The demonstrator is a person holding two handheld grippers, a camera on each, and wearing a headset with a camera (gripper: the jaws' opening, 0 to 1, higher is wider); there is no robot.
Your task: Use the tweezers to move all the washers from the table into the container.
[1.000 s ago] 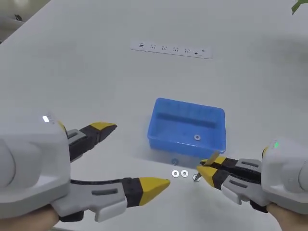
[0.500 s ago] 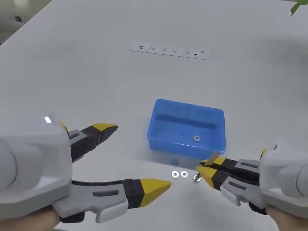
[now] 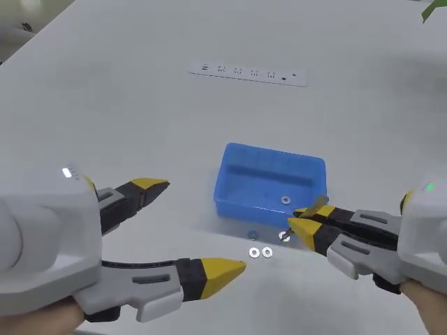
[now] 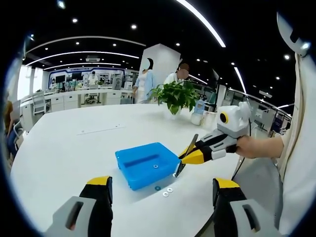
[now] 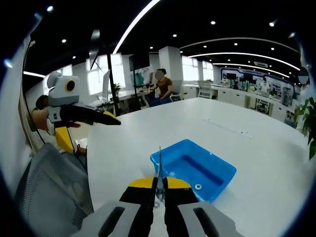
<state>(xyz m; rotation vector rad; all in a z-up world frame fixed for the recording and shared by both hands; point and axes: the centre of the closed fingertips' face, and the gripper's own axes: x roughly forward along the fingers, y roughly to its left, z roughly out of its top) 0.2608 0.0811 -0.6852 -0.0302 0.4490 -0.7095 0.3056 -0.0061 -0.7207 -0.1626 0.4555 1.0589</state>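
2 washers (image 3: 254, 252): loose on the table (image 3: 140, 105), between your two grippers, just short of the container's near wall. A bluish ring (image 3: 253, 236) sits beside them, can't tell if it's a washer.
container (image 3: 269, 213): straight ahead of the right gripper's tips, one washer already inside.
right gripper (image 3: 302, 225): clenched on the tweezers (image 3: 314, 205), jaws nearly together.
held washer (image 3: 284, 237): looks pinched at the tweezer tip, just ahead of the right jaws and just outside the near wall.
left gripper (image 3: 187, 225): jaws wide apart, gripping and touching nothing.
step: carry over the rim. Use an even squeeze, lift the tip clear of the wall, and release low inside so the washer doesn't bounce out.
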